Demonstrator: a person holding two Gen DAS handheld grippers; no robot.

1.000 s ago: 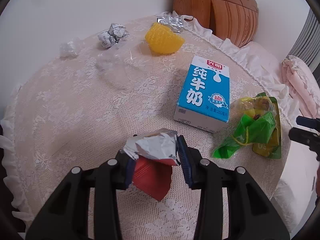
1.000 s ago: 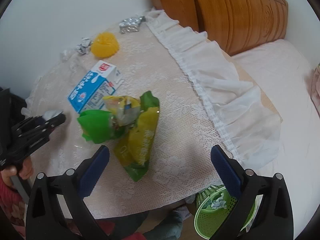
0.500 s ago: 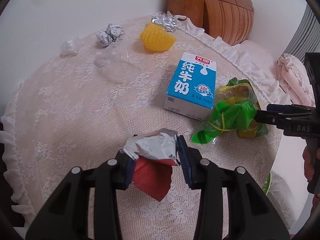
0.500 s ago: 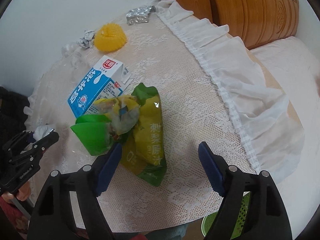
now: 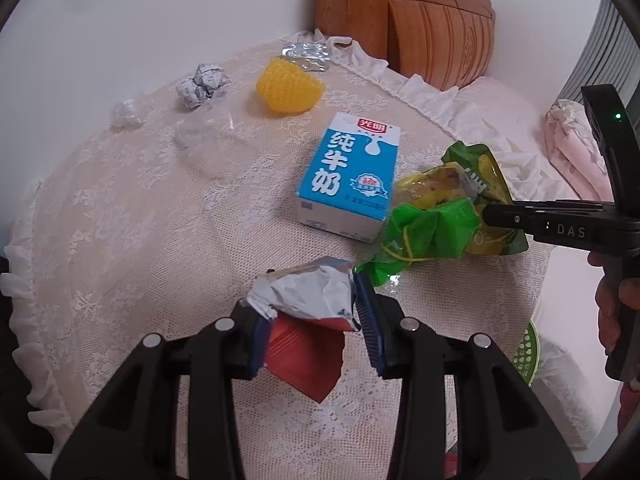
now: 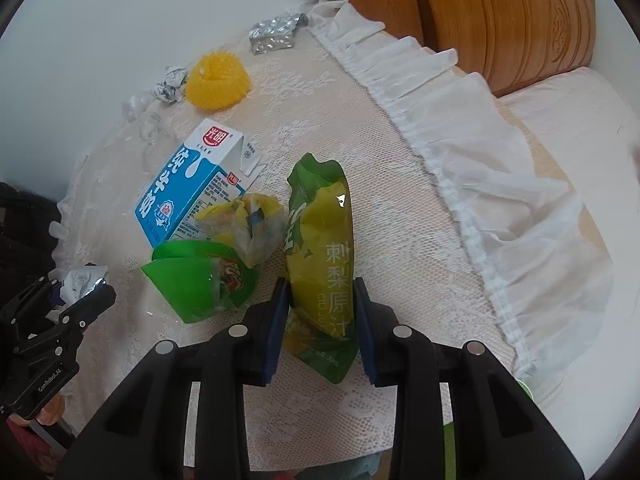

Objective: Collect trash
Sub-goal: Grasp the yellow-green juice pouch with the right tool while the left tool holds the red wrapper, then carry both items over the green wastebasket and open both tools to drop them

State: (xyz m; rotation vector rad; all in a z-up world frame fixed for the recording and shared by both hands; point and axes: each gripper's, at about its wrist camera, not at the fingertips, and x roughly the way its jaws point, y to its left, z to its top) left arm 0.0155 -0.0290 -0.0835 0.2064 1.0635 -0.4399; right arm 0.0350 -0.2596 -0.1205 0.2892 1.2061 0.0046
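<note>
Milk carton (image 5: 349,176) reads 光明 纯牛奶 (blue, white).

We see a crumpled silver-and-red wrapper (image 5: 304,304), a green-yellow juice pouch (image 6: 324,264), a blue milk carton (image 5: 348,176) on its side, a yellow net (image 5: 289,87), and foil (image 5: 306,55) on the table (image 5: 140,208).

Glossy plastic pouch (image 6: 324,264), crinkled foil wrapper (image 5: 308,292), lace cloth (image 5: 140,220), wooden headboard (image 6: 500,12).

Black left claw (image 5: 310,316), blue pads (image 5: 370,322), silver screws
</note>
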